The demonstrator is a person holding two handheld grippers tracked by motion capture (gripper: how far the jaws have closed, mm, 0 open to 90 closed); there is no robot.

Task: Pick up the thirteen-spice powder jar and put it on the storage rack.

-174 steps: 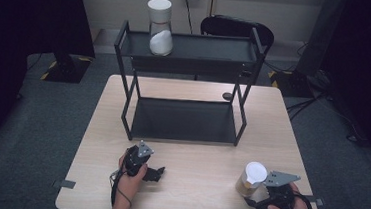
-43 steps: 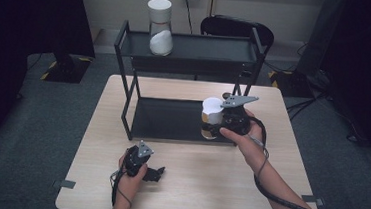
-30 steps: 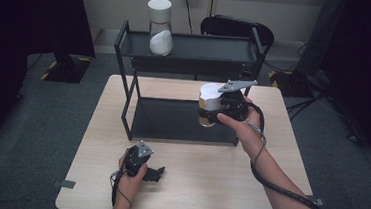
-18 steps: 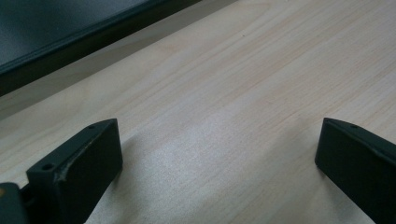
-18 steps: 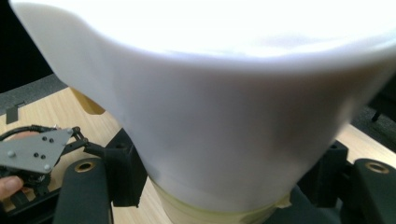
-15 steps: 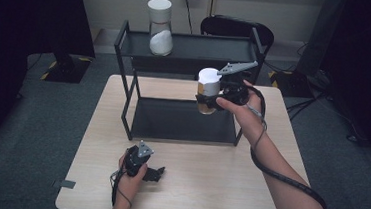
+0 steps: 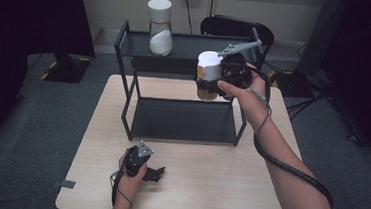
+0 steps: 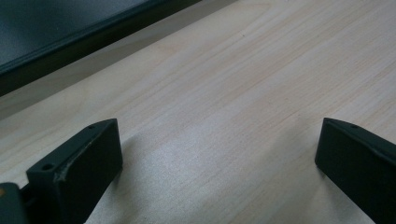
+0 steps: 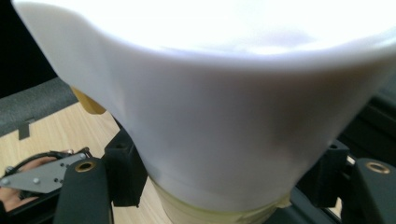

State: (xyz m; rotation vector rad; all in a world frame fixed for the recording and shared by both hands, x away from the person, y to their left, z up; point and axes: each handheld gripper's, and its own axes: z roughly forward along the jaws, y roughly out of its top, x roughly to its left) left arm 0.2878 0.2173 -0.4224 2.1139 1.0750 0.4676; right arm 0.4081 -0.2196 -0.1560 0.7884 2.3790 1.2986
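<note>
White-lidded jar (image 7: 207,76) is pinched in your right gripper (image 7: 214,81), up by the rack's (image 7: 125,79) top shelf; contents unclear. Left gripper (image 7: 154,174) rests spread on the table (image 7: 206,191).

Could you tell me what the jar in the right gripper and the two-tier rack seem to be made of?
Jar: probably clear glass or plastic, yellowish contents showing through; its lid looks like smooth matte white plastic. Rack: likely matt black painted metal, judging by thin straight bars and flat shelves.

White-lidded jar (image 9: 224,116): top cropped by right gripper view's edge, base hidden between jaws; contents unreadable. Chair (image 7: 237,31): mostly hidden behind rack (image 7: 185,84).
</note>
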